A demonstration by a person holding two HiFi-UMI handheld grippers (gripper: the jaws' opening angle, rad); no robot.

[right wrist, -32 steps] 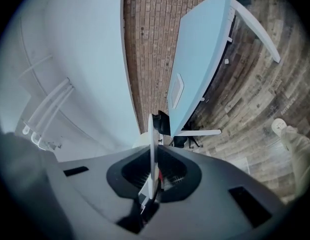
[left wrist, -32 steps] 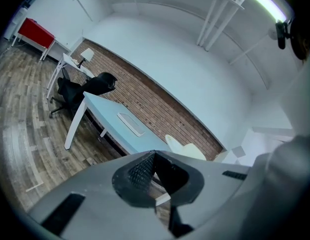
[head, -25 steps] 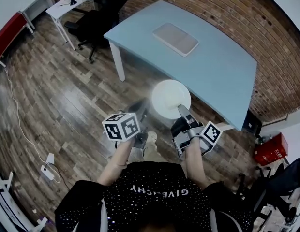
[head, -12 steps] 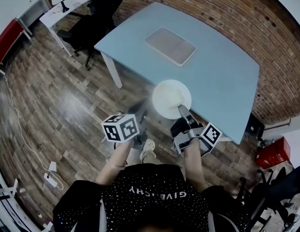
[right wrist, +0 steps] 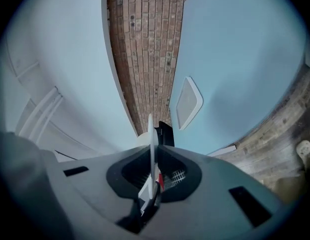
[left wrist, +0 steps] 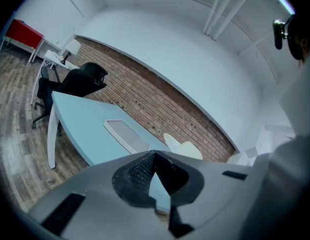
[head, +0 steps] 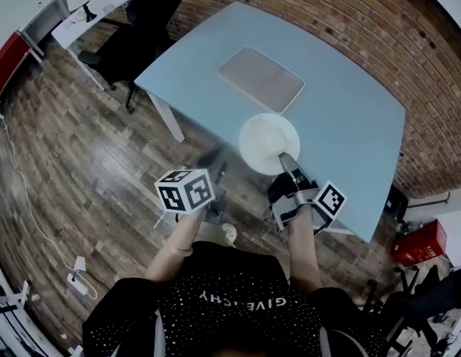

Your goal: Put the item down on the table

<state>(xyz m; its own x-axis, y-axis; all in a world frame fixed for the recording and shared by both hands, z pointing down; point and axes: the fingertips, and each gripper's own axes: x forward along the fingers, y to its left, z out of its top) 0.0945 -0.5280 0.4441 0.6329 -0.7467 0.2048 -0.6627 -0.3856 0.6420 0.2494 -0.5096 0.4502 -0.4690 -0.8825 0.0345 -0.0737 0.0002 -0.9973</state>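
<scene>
White plate (head: 268,143) = the item, held by its near rim in the right gripper (head: 287,161). Jaws are clamped on that rim (right wrist: 151,144), which the right gripper view shows edge-on as a thin white line running btwn them. From the head view the plate is over the near edge of the light-blue tabletop (head: 349,125), face up & roughly level. Whether its underside touches the surface or hangs just above it can't be told, tho prob. in the air. Left gripper (head: 213,169) is off to the plate's left, over the wood floor (head: 82,147) & short of the tabletop edge. Its jaws are closed tip to tip w/ nothing btwn them, only blue tabletop showing through the gap lower down. Further in on the tabletop lies a flat pale tray (head: 261,79), well apart from the plate. A black chair (head: 126,47) stands by the far-left corner, brick wall (head: 409,65) beyond. Progress, as I judge it: carry to the tabletop approx done, set-down itself not yet done. Left to do: lower till the base rests flat, far enough in from the edge that it won't tip off, then open the right jaws & draw back w/o dragging the plate
</scene>
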